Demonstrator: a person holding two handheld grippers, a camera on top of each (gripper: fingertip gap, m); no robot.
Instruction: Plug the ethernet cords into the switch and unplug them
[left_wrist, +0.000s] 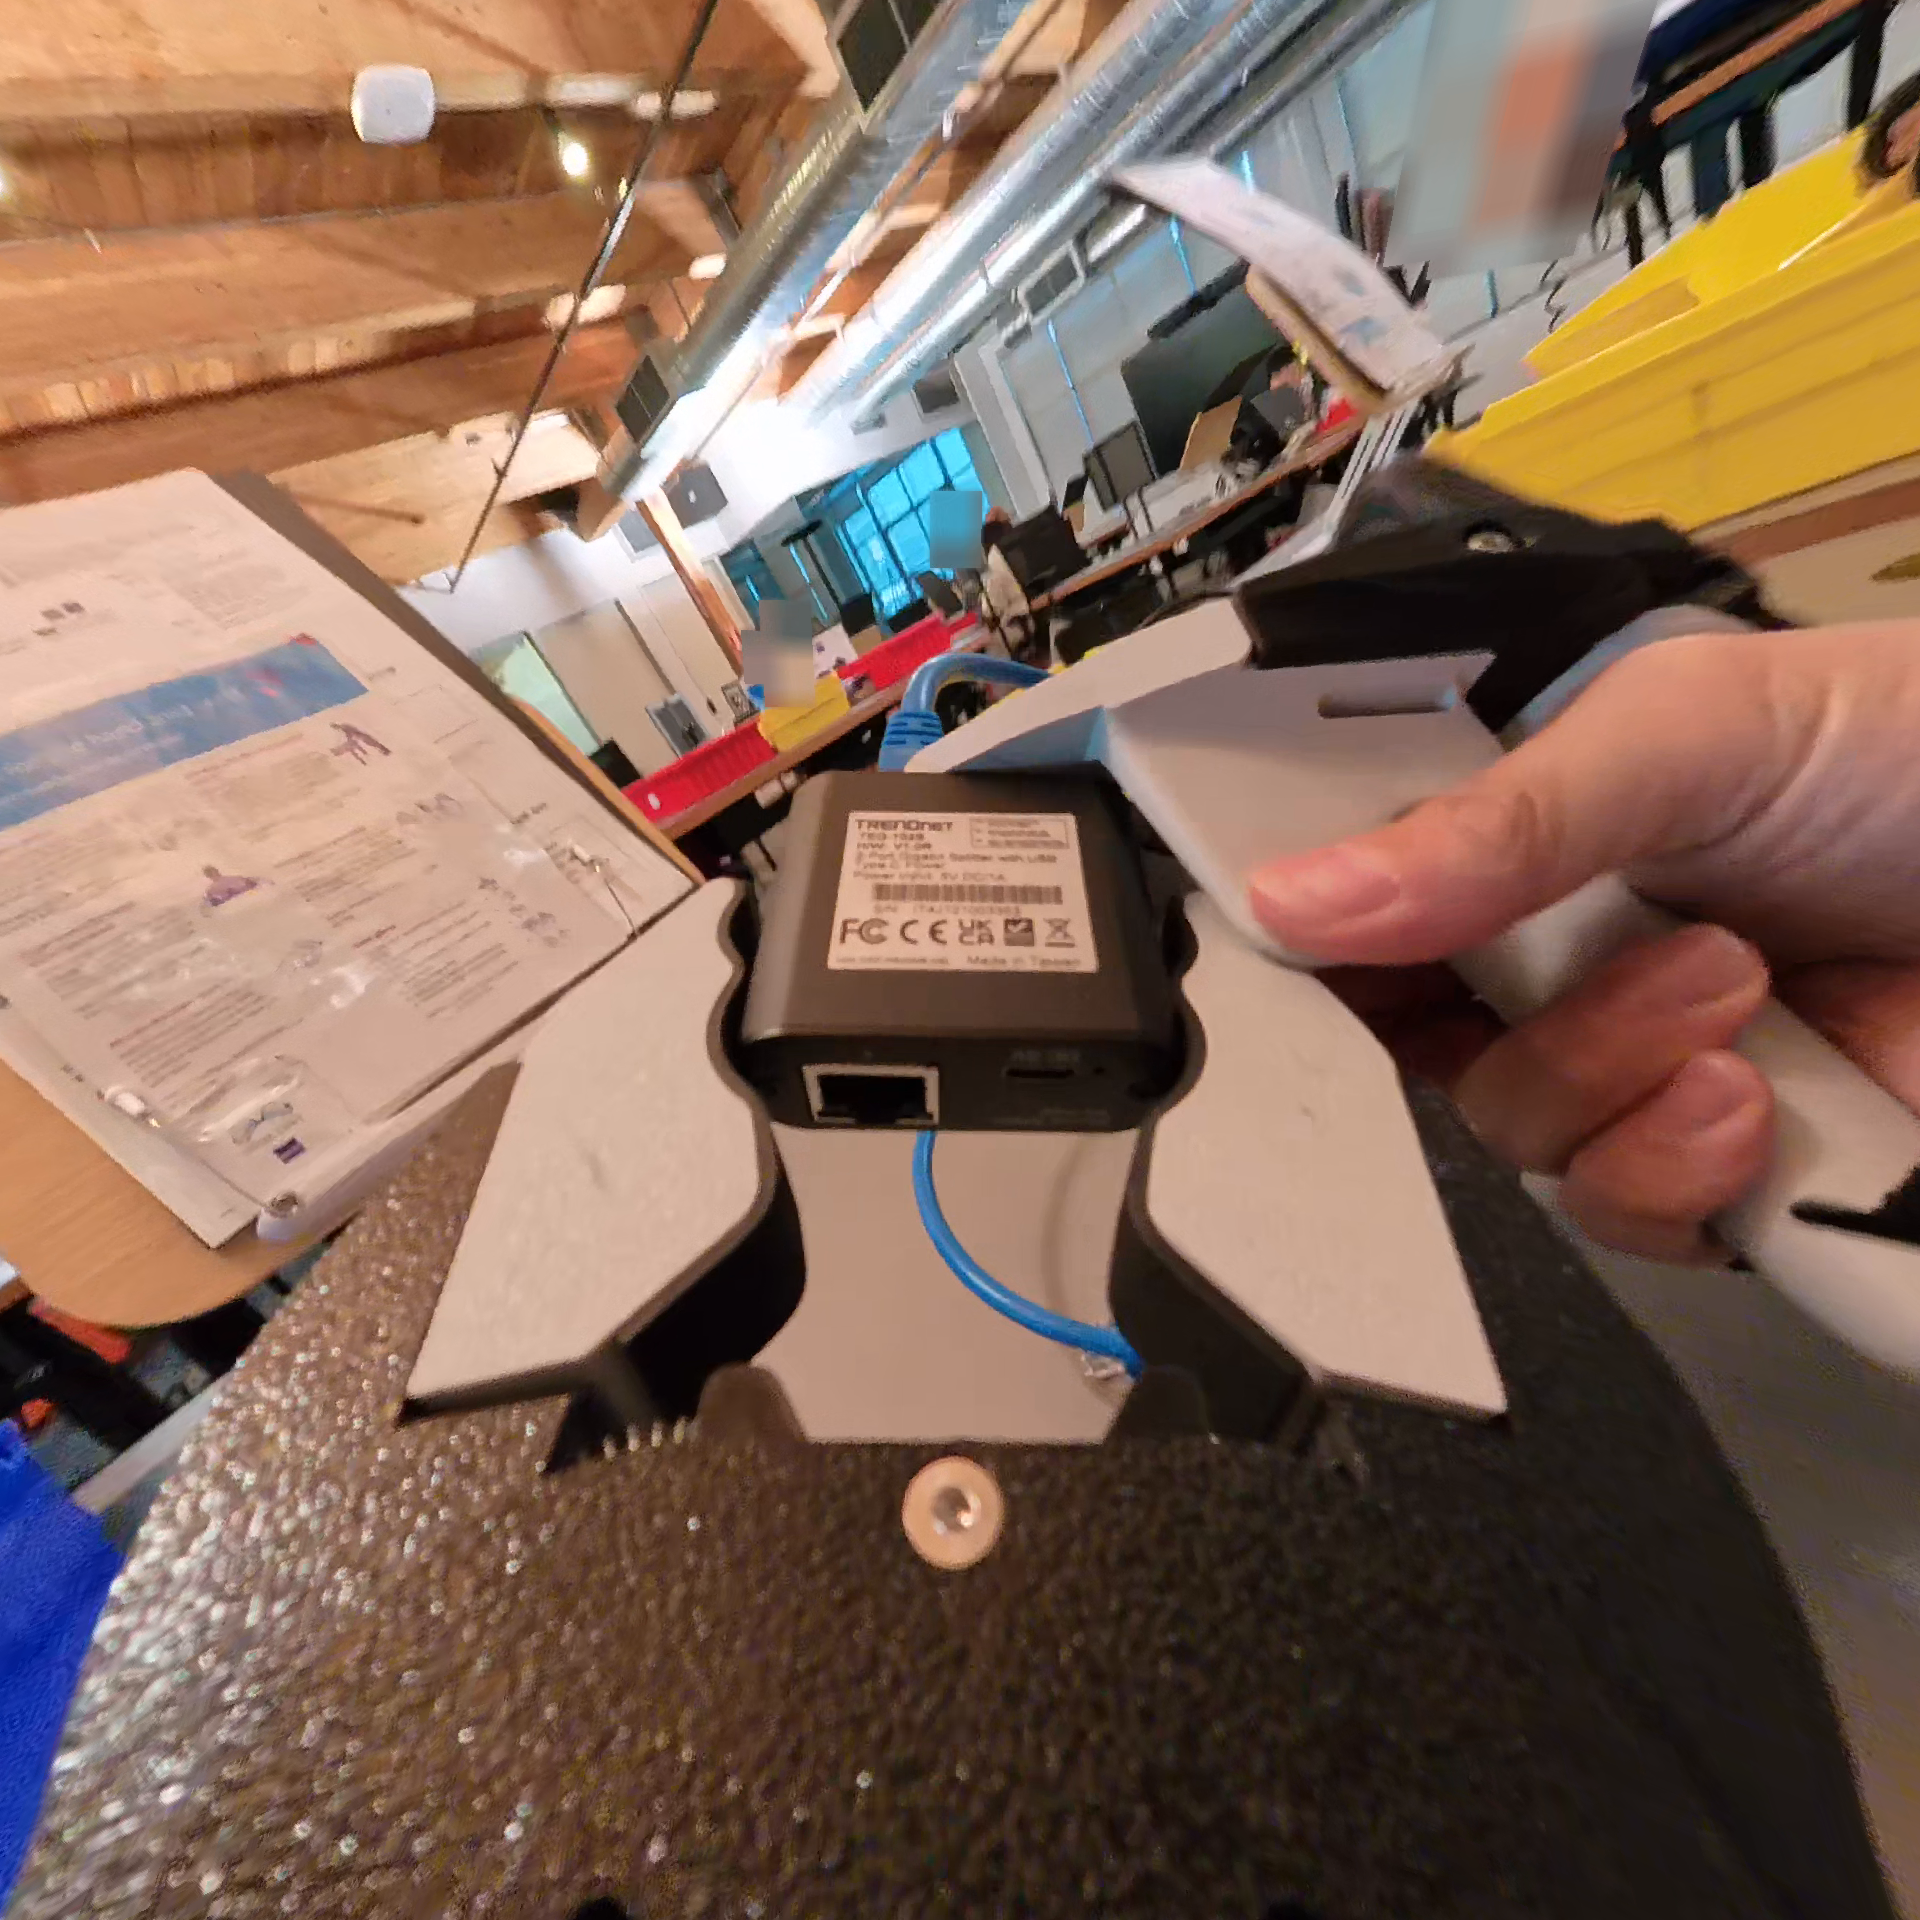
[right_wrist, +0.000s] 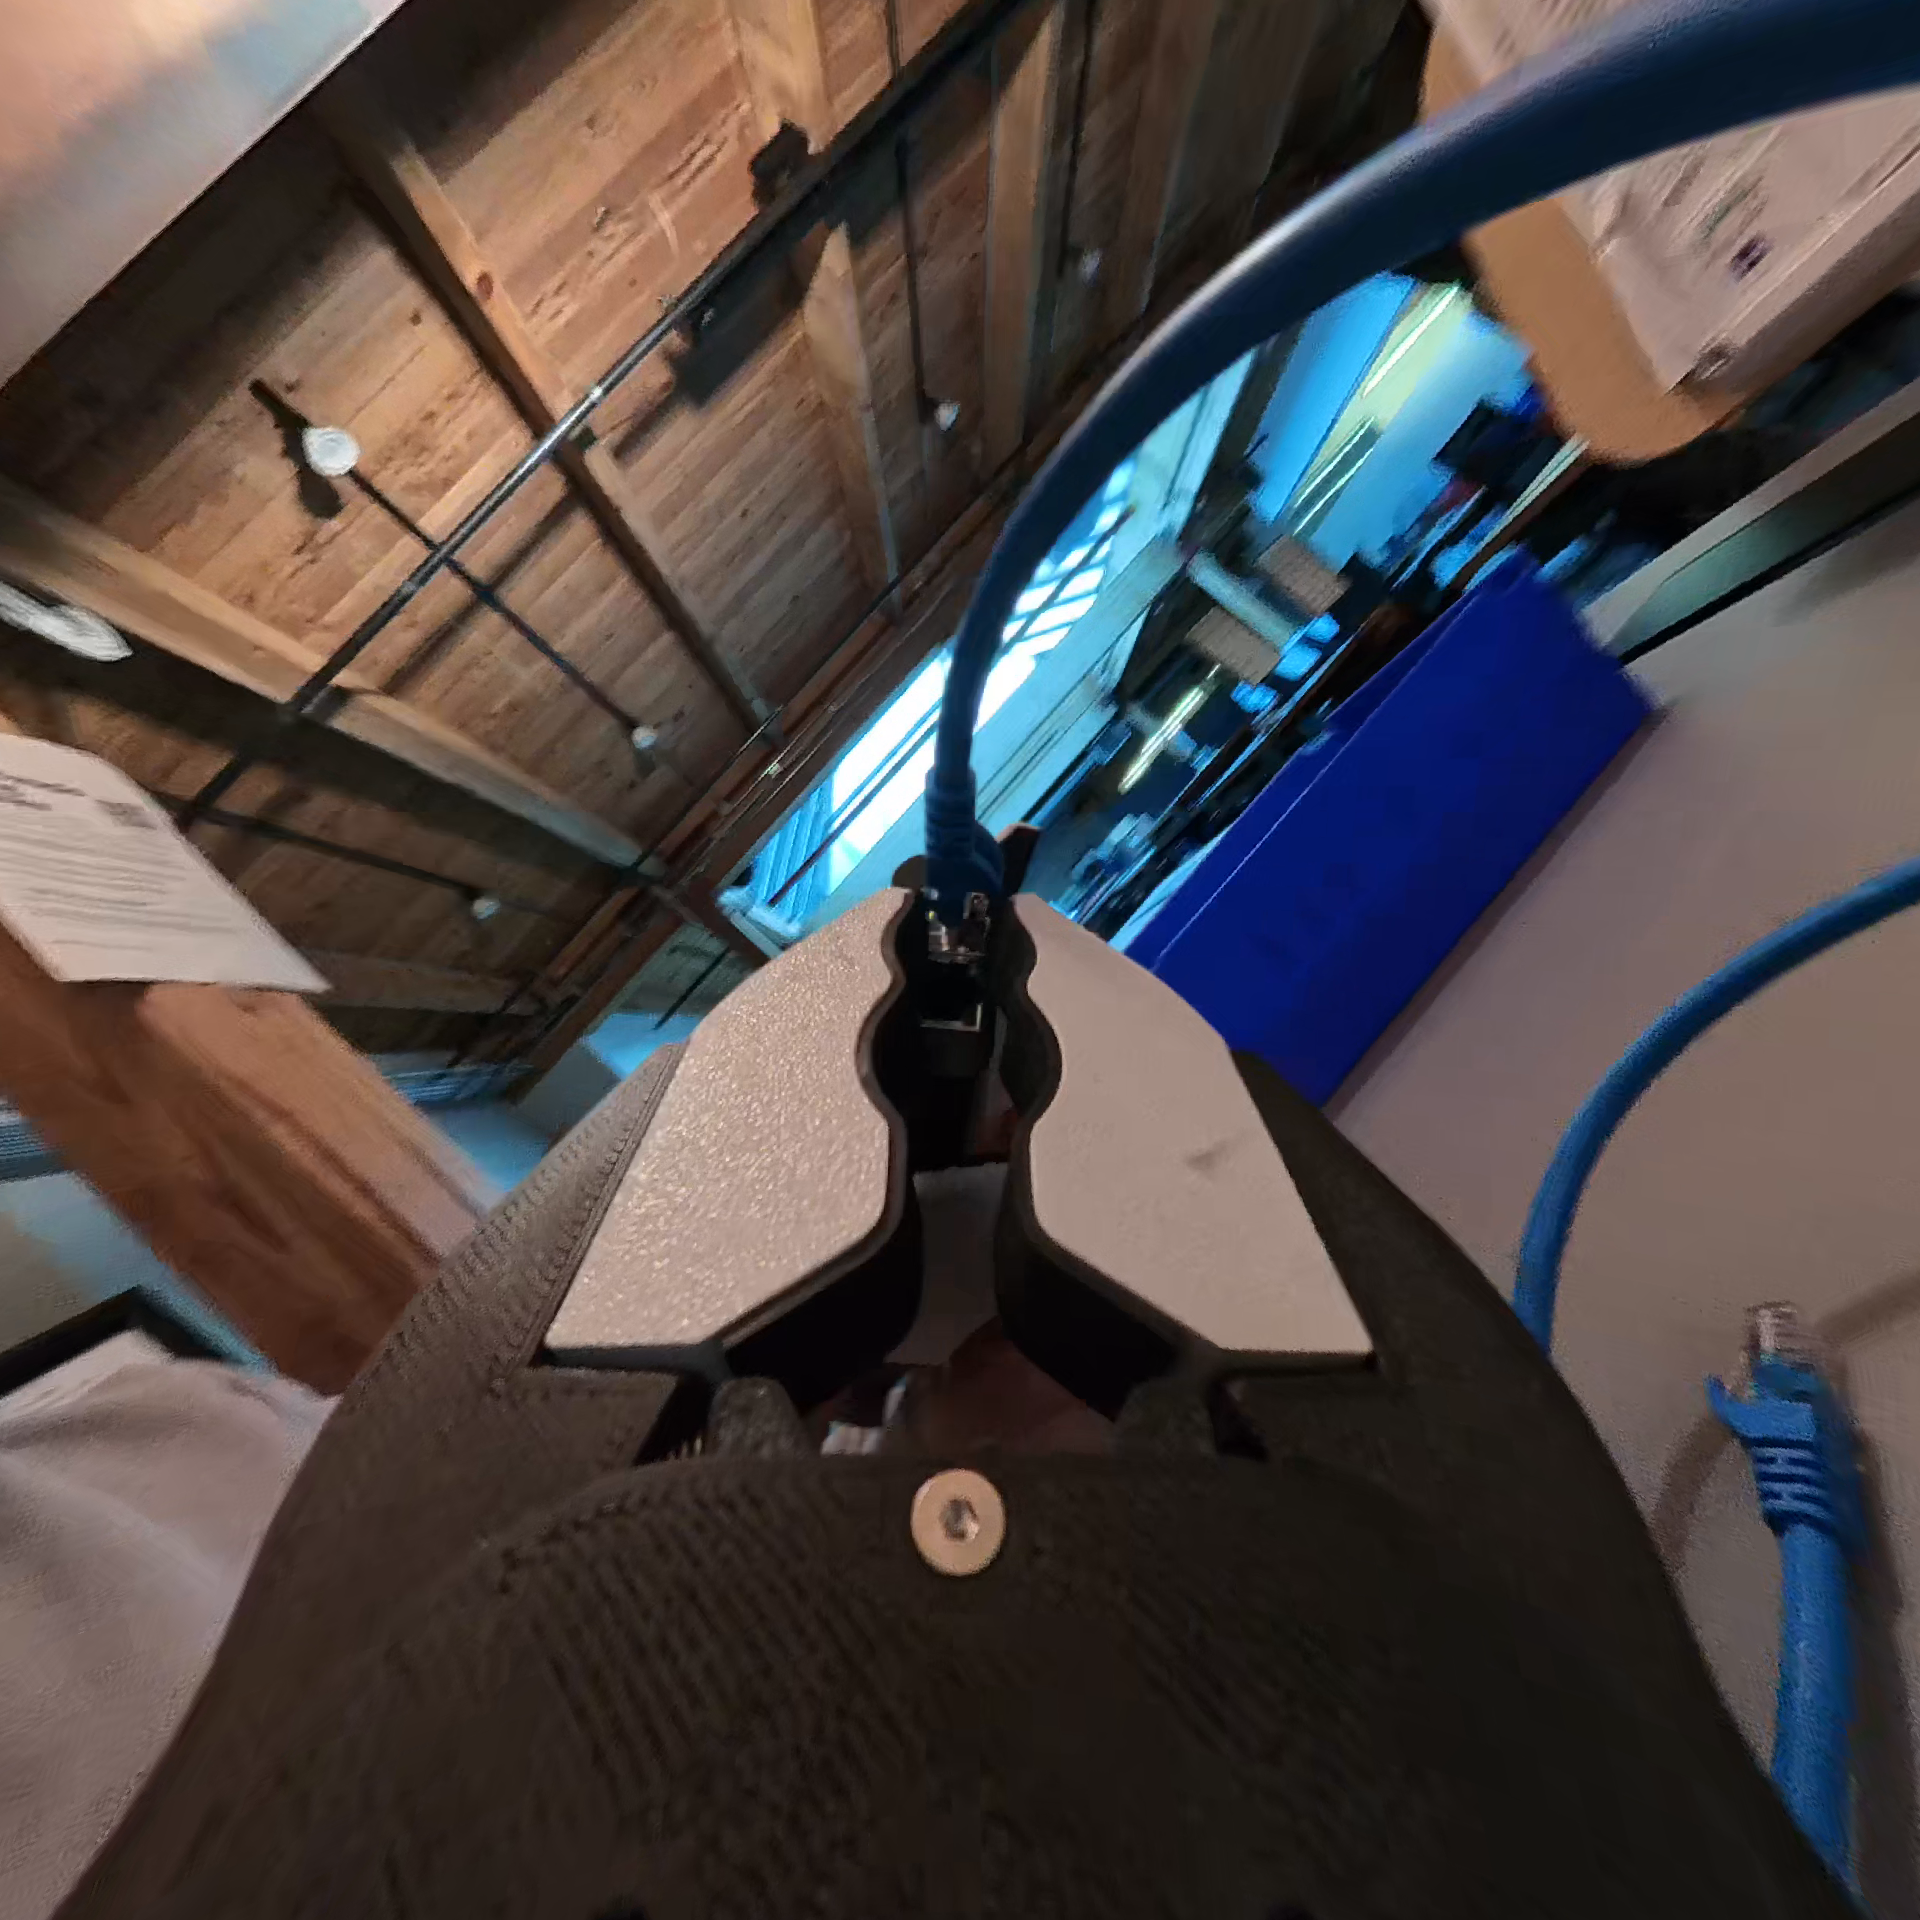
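Note:
My left gripper (left_wrist: 956, 935) is shut on a small black switch (left_wrist: 966, 1013) and holds it in the air, white label up. An empty port (left_wrist: 871, 1093) faces the camera. My right gripper (right_wrist: 956, 920), held by a hand (left_wrist: 1558, 883), reaches in from the right with its fingers (left_wrist: 1091, 717) over the switch's far end. It is shut on the plug (right_wrist: 958, 925) of a blue ethernet cord (right_wrist: 1143, 343) at the switch's far side; I cannot tell whether the plug is seated. The plug's boot (left_wrist: 912, 727) shows beyond the switch. A second blue cord's plug (right_wrist: 1779, 1382) lies loose on the pale table.
A board with printed sheets (left_wrist: 260, 831) stands at the left. Yellow bins (left_wrist: 1714, 343) are at the right, a blue bin (right_wrist: 1371, 831) beyond the pale table (right_wrist: 1714, 935). A length of blue cord (left_wrist: 977, 1268) hangs under the switch. Office desks and people are far behind. My left and right fingertips are right by each other.

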